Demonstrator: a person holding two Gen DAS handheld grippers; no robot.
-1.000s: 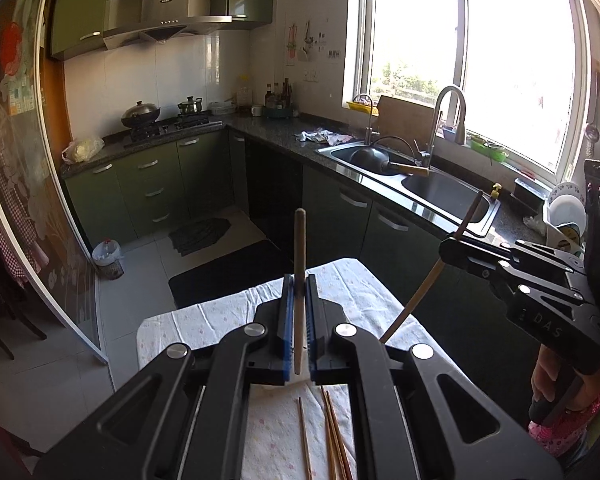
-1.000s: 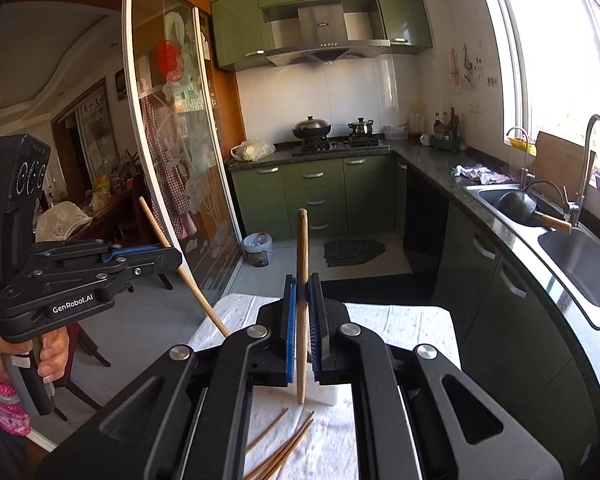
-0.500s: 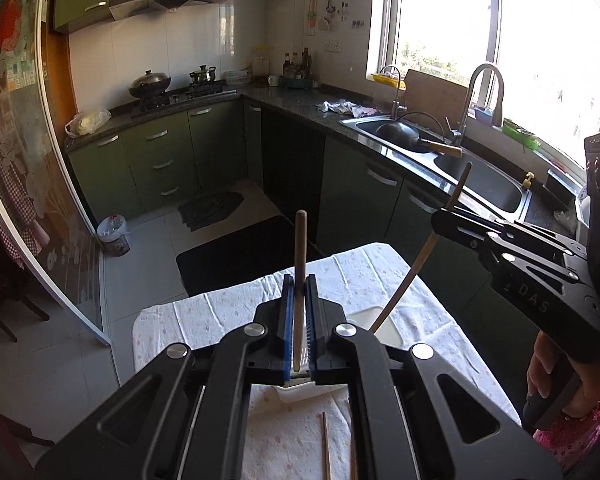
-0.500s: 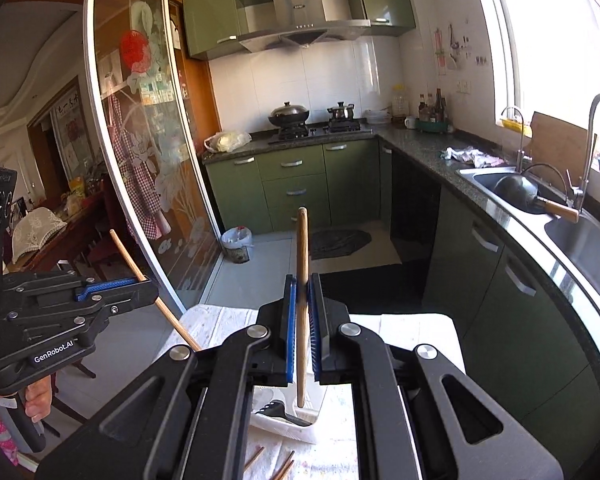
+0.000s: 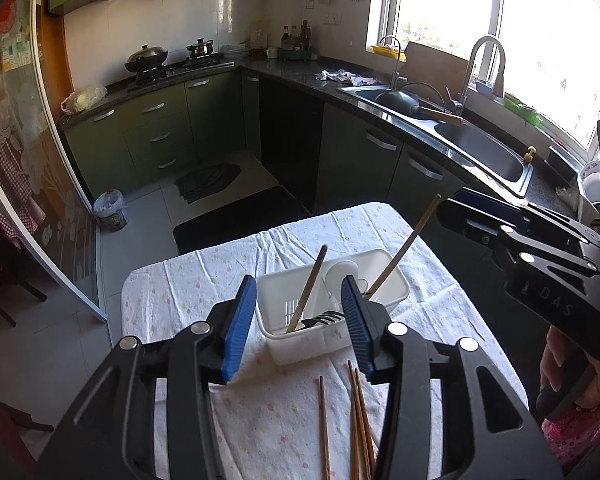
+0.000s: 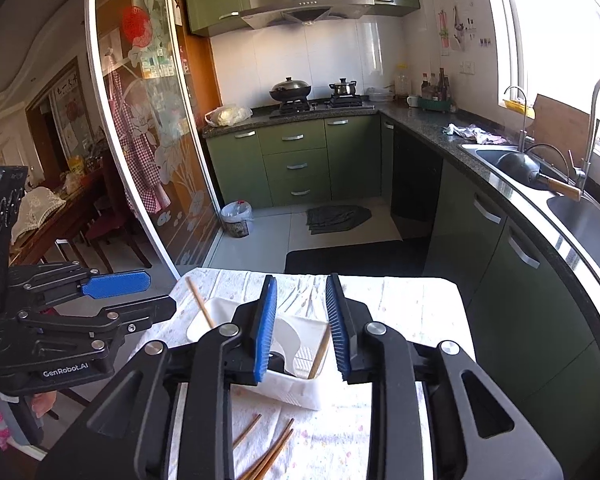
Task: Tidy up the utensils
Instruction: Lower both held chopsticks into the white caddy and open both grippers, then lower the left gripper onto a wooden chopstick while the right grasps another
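1. Our left hand-held gripper [image 5: 299,322] hangs spread wide above the counter [image 5: 188,280], its ribbed blue pads [image 5: 239,325] pinching nothing.
2. Our right hand-held gripper [image 6: 301,329] is likewise spread apart and empty, just over the white plastic basket [image 6: 300,394].
3. In the left wrist view the basket [image 5: 380,276] sits between and just beyond the left pads; it is rectangular, with slotted walls and a divider.
4. One wooden chopstick [image 5: 307,290] leans tilted in the near compartment, beside a black fork head [image 5: 322,319].
5. A second chopstick [image 5: 406,250] leans in the far-right part of the basket, its top end near the tip of the right hand-held gripper [image 5: 452,216] seen from the side.
6. A white spoon [image 5: 340,274] stands in the basket between them.
7. Loose chopsticks [image 5: 356,420], thin and brown, lie flat on the counter's wrinkled floral cloth, just in front of the basket and under the left hand-held gripper.
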